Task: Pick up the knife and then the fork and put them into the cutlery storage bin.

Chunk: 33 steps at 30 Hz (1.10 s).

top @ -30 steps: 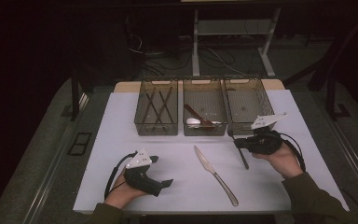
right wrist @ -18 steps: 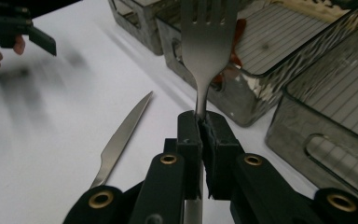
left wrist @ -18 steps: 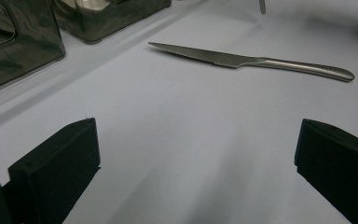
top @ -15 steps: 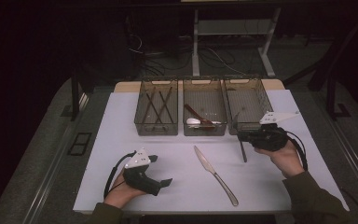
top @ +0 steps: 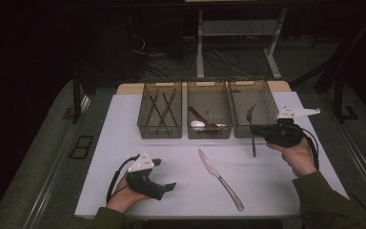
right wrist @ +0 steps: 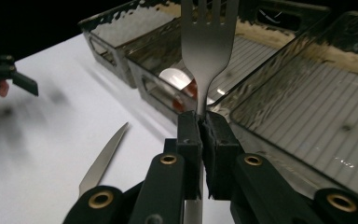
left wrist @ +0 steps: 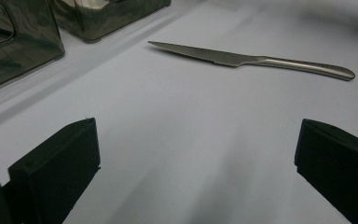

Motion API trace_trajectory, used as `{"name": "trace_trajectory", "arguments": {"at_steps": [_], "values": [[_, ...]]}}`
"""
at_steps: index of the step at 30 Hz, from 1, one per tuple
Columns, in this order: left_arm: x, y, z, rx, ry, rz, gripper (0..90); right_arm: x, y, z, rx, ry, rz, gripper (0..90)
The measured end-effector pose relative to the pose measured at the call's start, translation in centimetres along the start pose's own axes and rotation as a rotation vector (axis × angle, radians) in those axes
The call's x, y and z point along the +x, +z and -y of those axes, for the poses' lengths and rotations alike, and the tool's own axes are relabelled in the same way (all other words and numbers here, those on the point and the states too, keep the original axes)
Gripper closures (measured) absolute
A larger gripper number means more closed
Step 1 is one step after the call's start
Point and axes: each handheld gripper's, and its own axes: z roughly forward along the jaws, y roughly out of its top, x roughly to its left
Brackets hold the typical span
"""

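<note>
Nearest me, my left gripper (top: 164, 179) rests on the white counter (top: 276, 186) close to its front edge, jaws spread wide with only bare surface between them; in the left gripper view the knife (left wrist: 242, 58) lies ahead of those jaws, well apart from them, with open white surface all around it. From the high view that knife sits diagonally in the middle of the counter, blade toward the bins, with free room on both sides. Further up and to my right, my right gripper (top: 257, 130) is clamped on the fork (top: 251, 125): in the right gripper view the jaws pinch the fork's neck (right wrist: 208, 56), tines rising straight above them and the handle passing down between the jaws. The fork hangs clear of the counter, just in front of the near wall of the right bin (top: 240, 131). Beyond stand the middle bin (top: 209, 133) and the left bin (top: 158, 132), side by side near the counter's far edge.
</note>
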Motion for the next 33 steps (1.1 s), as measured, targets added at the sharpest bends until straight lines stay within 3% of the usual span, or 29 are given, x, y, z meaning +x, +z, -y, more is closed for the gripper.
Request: {"name": "trace_trajectory", "arguments": {"at_steps": [19, 33], "values": [[0.1, 0.0, 0.0, -0.001, 0.005, 0.000, 0.0, -2.2, -2.4, -2.3, -0.104, 0.018, 0.078, 85.1], [0.0, 0.0, 0.0, 0.000, 0.001, 0.001, 0.0, -4.7, -3.1, -4.8, -0.117, 0.031, 0.155, 85.1]]}}
